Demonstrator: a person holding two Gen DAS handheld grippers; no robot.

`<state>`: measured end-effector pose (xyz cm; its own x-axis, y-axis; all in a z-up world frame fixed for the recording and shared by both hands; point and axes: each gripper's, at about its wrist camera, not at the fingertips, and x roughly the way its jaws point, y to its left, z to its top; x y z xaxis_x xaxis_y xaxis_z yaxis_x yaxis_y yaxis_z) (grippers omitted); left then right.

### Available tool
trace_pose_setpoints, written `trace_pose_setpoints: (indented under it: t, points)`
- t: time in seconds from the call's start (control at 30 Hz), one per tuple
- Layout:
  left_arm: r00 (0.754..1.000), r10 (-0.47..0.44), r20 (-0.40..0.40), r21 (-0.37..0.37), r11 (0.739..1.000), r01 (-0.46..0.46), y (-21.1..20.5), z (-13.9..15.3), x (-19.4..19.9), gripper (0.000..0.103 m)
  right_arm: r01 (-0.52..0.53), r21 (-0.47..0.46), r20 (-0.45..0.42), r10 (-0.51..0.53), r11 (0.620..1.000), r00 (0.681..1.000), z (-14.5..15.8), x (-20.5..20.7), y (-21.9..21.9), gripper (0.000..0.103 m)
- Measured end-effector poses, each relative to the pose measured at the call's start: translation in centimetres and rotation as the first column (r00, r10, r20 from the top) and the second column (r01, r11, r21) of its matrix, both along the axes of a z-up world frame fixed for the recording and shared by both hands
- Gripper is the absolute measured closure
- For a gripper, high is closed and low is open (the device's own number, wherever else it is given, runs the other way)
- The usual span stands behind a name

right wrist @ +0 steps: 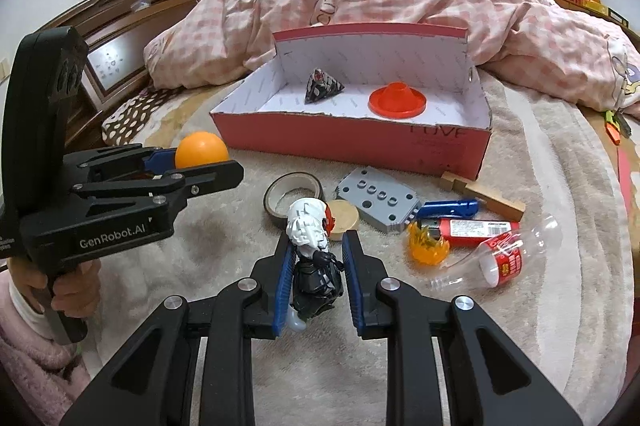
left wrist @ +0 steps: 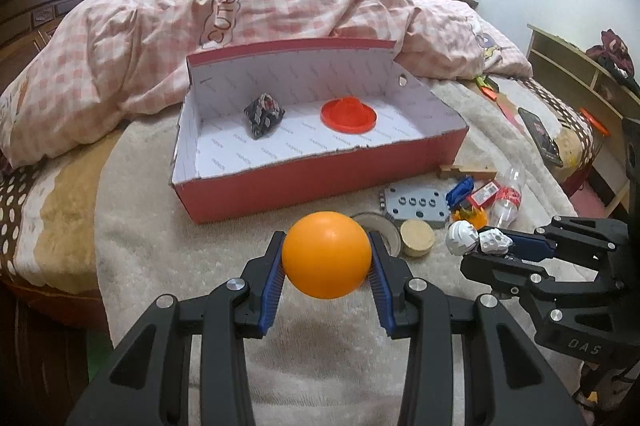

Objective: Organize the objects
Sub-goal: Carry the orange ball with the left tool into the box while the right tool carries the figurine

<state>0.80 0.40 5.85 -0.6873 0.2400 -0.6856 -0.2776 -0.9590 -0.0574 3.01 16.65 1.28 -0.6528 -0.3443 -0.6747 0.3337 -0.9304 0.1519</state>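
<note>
The shallow red cardboard box (left wrist: 320, 181) sits ahead on the bed with room inside — my left gripper (left wrist: 326, 260) clamps a smooth orange plastic ball (left wrist: 326, 254), my right gripper (right wrist: 318, 258) a white-headed toy figure (right wrist: 310, 226) — so next I'd carry both over its near wall.

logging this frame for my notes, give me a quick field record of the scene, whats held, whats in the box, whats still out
left gripper: shut on orange ball
right gripper: shut on toy figure
red box: open, on the bed
in box: red disc, dark patterned pouch
still out: tape roll, grey plate, wooden puck, plastic bottle, wooden block
</note>
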Motion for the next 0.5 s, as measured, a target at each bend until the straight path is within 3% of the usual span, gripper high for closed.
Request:
trace_pose_setpoints:
  t: [0.5]
  points:
    - [0.999,0.020,-0.031,0.020,1.000,-0.019,-0.2,1.6,-2.3,0.064,0.016,0.007,-0.043,-0.016,1.000,0.999,2.0,-2.2,0.7,0.078]
